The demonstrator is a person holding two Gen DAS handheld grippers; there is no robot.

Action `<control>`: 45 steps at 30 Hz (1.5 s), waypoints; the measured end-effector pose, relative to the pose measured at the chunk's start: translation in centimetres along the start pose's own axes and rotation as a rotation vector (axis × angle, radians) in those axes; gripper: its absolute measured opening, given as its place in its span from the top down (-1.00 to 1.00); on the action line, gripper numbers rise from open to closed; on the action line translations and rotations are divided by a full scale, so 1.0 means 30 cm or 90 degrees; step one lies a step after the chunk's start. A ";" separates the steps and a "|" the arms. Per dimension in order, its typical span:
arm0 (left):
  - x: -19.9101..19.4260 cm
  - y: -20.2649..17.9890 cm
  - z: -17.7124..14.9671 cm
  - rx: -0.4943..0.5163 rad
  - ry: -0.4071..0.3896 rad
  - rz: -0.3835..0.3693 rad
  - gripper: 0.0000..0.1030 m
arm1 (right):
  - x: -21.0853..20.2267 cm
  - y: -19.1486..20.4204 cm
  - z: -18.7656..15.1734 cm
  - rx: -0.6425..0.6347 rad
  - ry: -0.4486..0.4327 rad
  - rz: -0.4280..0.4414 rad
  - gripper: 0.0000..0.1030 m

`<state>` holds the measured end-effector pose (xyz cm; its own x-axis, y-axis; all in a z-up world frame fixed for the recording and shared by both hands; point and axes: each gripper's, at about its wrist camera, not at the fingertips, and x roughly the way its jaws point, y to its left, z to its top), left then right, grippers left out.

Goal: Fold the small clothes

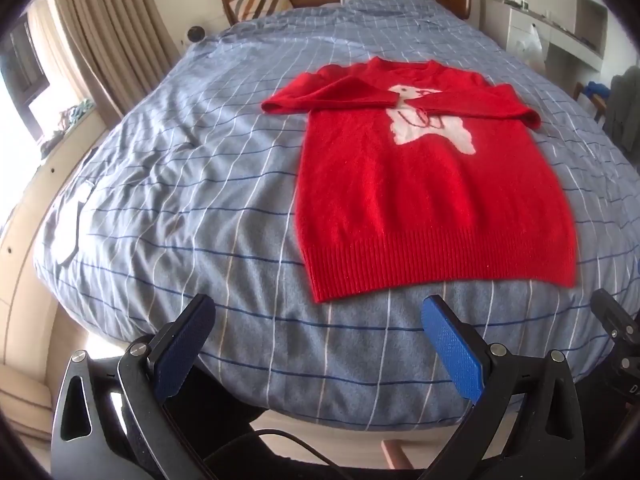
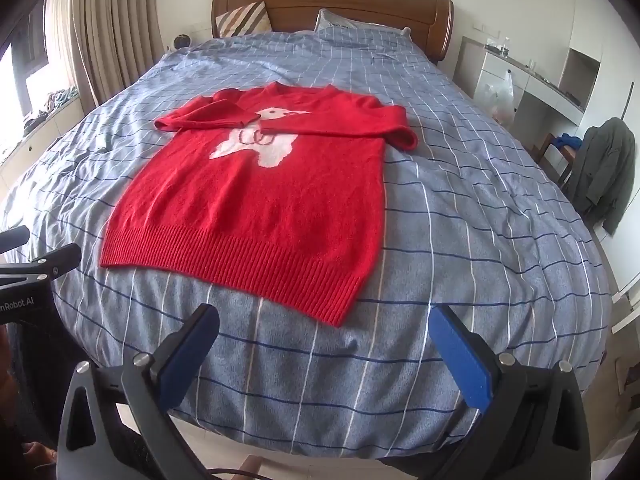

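Note:
A small red sweater [image 1: 424, 196] with a white animal figure lies flat on the bed, hem toward me, both sleeves folded across the chest. It also shows in the right wrist view [image 2: 256, 196]. My left gripper [image 1: 318, 312] is open and empty, held above the bed's near edge, just short of the hem. My right gripper [image 2: 324, 320] is open and empty, near the hem's right corner. Part of the left gripper [image 2: 36, 264] shows at the left edge of the right wrist view.
The bed has a blue checked cover [image 2: 460, 240] and a wooden headboard [image 2: 332, 4] with pillows. Curtains and a window sill stand on the left [image 2: 100, 40]. White cabinets [image 2: 532, 80] and a chair with a dark coat [image 2: 604, 176] stand on the right.

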<state>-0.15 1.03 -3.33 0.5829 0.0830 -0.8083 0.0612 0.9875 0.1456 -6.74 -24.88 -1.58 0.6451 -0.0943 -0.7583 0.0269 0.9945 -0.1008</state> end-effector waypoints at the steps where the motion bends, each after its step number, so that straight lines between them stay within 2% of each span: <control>1: 0.001 0.000 -0.003 0.002 0.001 0.001 -1.00 | 0.001 0.001 -0.004 -0.001 0.002 0.000 -1.00; 14: 0.016 0.006 -0.004 0.010 -0.001 0.004 -1.00 | 0.013 0.019 -0.005 -0.020 0.010 -0.002 -1.00; 18: 0.104 0.039 -0.025 -0.002 0.054 -0.029 -1.00 | -0.007 -0.003 -0.021 -0.022 -0.038 -0.013 -1.00; 20: 0.154 0.066 -0.053 -0.014 0.085 -0.013 -1.00 | -0.007 -0.034 -0.034 -0.007 -0.054 -0.024 -1.00; 22: 0.187 0.098 -0.067 -0.036 0.096 -0.005 -0.99 | 0.015 -0.066 -0.048 0.006 -0.044 -0.018 -1.00; 26: 0.234 0.139 -0.014 -0.073 0.061 -0.045 -1.00 | 0.087 -0.115 -0.061 0.042 -0.022 0.040 -0.99; 29: 0.322 0.141 0.024 -0.100 0.072 -0.117 -1.00 | 0.156 -0.136 -0.033 0.065 -0.027 0.084 -0.99; 31: 0.375 0.135 0.018 -0.118 0.089 -0.149 -0.99 | 0.221 -0.151 -0.019 0.098 -0.013 0.137 -0.99; 34: 0.377 0.100 -0.016 -0.084 0.069 -0.136 -0.99 | 0.318 -0.174 -0.038 0.174 0.042 0.208 -0.89; 35: 0.371 0.097 -0.027 -0.076 0.054 -0.135 -0.99 | 0.329 -0.177 -0.051 0.188 0.043 0.218 -0.89; 37: 0.371 0.111 -0.048 -0.083 0.033 -0.155 -0.99 | 0.330 -0.178 -0.075 0.191 0.023 0.223 -0.89; 40: 0.380 0.140 -0.043 -0.079 0.048 -0.197 -1.00 | 0.349 -0.170 -0.089 0.175 0.031 0.222 -0.92; 41: 0.376 0.150 -0.038 -0.089 0.053 -0.207 -1.00 | 0.356 -0.162 -0.088 0.160 0.036 0.223 -1.00; 42: 0.372 0.161 -0.033 -0.104 0.055 -0.218 -1.00 | 0.361 -0.143 -0.084 0.135 0.039 0.219 -1.00; 45: 0.354 0.191 -0.022 -0.151 0.051 -0.255 -0.99 | 0.370 -0.082 -0.080 0.048 0.067 0.161 -1.00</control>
<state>5.87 7.65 -11.47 0.4861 -0.3098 -0.8171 0.0758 0.9465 -0.3137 -1.46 -28.49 -11.29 0.5561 0.1578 -0.8160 -0.0655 0.9871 0.1462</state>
